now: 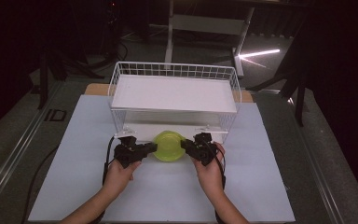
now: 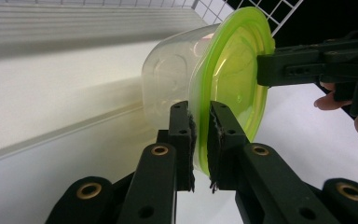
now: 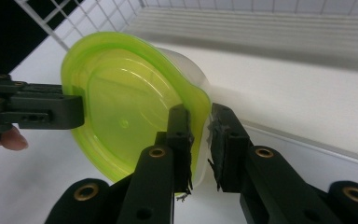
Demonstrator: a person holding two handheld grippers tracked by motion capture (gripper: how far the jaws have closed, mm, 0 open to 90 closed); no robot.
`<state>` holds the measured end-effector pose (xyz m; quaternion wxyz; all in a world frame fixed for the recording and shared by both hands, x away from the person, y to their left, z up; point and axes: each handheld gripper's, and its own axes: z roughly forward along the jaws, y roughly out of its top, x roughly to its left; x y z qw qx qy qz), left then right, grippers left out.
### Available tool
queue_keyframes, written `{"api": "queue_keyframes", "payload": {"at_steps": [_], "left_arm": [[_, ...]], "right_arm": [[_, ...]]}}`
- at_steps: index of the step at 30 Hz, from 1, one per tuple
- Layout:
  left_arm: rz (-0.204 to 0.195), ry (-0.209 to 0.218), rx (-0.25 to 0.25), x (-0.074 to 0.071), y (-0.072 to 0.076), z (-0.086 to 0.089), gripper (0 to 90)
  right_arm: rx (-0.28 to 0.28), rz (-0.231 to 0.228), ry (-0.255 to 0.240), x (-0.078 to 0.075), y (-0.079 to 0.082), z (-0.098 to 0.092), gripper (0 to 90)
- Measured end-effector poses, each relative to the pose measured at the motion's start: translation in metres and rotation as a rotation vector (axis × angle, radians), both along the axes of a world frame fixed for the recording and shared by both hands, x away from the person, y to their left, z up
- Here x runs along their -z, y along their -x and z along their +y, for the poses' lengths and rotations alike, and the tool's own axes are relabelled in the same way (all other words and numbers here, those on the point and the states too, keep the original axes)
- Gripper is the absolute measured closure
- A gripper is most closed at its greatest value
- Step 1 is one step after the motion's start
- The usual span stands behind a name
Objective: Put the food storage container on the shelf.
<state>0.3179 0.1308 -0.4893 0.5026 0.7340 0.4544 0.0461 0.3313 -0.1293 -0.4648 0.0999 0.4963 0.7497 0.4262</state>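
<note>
From the high view, my left gripper and right gripper meet a tub from either side. It sits on the mat, just at the near edge of the wire rack, by its lower shelf.

In the left gripper view, my jaws are nearly closed, pinching the rim of the green lid where it overhangs the clear tub body. The other gripper bites the far side of the rim.

In the right gripper view, my jaws are likewise narrow and clamp the lid's edge, one jaw on the lid face, the other behind the lip.

My guess is the tub is going into or coming out of the lower shelf. To do it well, I should keep both grips equal, move both hands together and level, and watch the rim clearance under the upper shelf, since a thin lip could slip or the lid could pop off.
</note>
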Motion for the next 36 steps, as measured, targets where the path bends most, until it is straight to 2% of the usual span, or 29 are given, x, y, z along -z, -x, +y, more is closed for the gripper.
{"api": "queue_keyframes", "payload": {"at_steps": [9,10,17,21,25,26,30,34,36], "left_arm": [[-0.021,-0.008,-0.008,0.007,-0.014,-0.007,81.7],[-0.006,-0.01,-0.007,0.009,-0.016,-0.006,81.7],[-0.006,-0.008,-0.015,0.013,-0.025,-0.008,81.6],[0.011,-0.01,-0.019,0.015,-0.033,-0.009,81.5],[0.021,0.017,-0.025,0.016,-0.037,-0.008,81.3],[0.009,0.014,-0.033,0.016,-0.037,-0.008,81.3],[0.003,0.024,-0.044,0.018,-0.042,-0.006,79.5],[-0.018,0.023,-0.05,0.017,-0.046,-0.008,78.3],[-0.022,0.026,-0.051,0.016,-0.048,-0.008,77.7]], "right_arm": [[0.035,-0.007,0.034,0.004,-0.012,0.0,78.8],[0.037,-0.01,0.036,0.005,-0.013,0.0,78.8],[0.044,-0.016,0.058,0.009,-0.022,0.002,78.9],[0.049,-0.022,0.07,0.009,-0.026,0.003,78.8],[0.055,-0.024,0.065,0.01,-0.03,0.003,78.9],[0.058,-0.023,0.063,0.009,-0.031,0.003,78.8],[0.056,-0.042,0.049,0.008,-0.034,0.006,78.2],[0.065,-0.057,0.067,0.009,-0.038,0.007,76.9],[0.063,-0.065,0.057,0.01,-0.04,0.005,76.5]]}}
